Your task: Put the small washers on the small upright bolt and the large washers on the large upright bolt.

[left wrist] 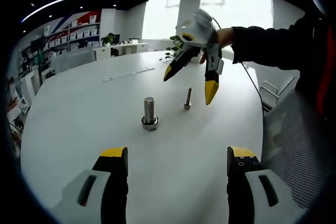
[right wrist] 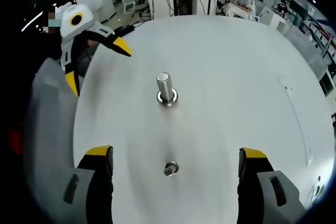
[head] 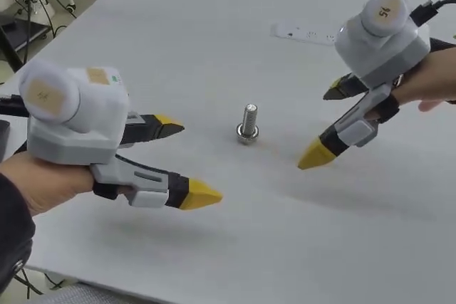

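The large upright bolt (head: 248, 122) stands mid-table on the white table (head: 214, 33), with a metal ring around its base. My left gripper (head: 198, 161) hovers open to its left, nothing between the jaws. My right gripper (head: 317, 129) hovers open on the bolt's right, also holding nothing. In the left gripper view the large bolt (left wrist: 149, 114) stands ahead of my open left gripper (left wrist: 177, 156), and the small upright bolt (left wrist: 187, 98) stands beyond it, under the right gripper (left wrist: 189, 87). In the right gripper view the small bolt (right wrist: 170, 169) sits between the open jaws of my right gripper (right wrist: 176, 154), with the large bolt (right wrist: 166, 90) and the left gripper (right wrist: 97, 69) farther off.
A flat white strip (head: 303, 33) lies at the far side of the table. The table's near edge (head: 142, 286) runs below my left hand. Cables and stand legs (head: 35, 5) are on the floor at the far left.
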A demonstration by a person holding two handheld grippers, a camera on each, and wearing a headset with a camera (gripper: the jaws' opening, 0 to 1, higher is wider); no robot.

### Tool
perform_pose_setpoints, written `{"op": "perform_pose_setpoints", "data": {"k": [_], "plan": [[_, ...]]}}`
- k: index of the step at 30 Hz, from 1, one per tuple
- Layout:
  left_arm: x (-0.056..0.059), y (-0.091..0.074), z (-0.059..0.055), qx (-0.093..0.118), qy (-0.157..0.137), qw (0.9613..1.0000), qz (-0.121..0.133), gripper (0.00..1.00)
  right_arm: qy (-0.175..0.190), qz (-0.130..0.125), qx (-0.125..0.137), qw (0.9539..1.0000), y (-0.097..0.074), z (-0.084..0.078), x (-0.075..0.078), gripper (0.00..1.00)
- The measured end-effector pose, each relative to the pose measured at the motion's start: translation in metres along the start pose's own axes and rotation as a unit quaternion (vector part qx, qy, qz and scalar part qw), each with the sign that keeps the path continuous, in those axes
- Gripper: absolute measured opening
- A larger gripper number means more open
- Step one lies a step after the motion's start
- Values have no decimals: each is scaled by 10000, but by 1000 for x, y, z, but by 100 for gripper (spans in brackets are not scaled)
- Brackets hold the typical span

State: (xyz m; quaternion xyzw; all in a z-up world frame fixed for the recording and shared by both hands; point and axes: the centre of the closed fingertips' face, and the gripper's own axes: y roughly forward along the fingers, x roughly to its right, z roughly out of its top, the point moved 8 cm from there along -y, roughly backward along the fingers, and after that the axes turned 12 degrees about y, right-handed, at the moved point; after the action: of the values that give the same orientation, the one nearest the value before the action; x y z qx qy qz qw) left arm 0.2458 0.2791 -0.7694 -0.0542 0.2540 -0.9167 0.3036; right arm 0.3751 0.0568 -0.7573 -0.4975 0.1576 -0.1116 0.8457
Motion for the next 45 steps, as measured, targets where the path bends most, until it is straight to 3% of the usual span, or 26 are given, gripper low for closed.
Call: {"op": "perform_pose_setpoints", "data": {"k": [15, 26, 45], "plan": [[4, 5, 6, -74, 115, 9997, -179, 77, 492, -234, 363, 9979, -19, -36, -6, 100], [11, 2, 8, -98, 181, 9995, -250, 77, 823, -399, 579, 9941, -29, -66, -23, 100], [28, -20, 13, 42, 232, 9996, -185, 78, 1085, -714, 1265, 9834, -42, -102, -77, 100]]}}
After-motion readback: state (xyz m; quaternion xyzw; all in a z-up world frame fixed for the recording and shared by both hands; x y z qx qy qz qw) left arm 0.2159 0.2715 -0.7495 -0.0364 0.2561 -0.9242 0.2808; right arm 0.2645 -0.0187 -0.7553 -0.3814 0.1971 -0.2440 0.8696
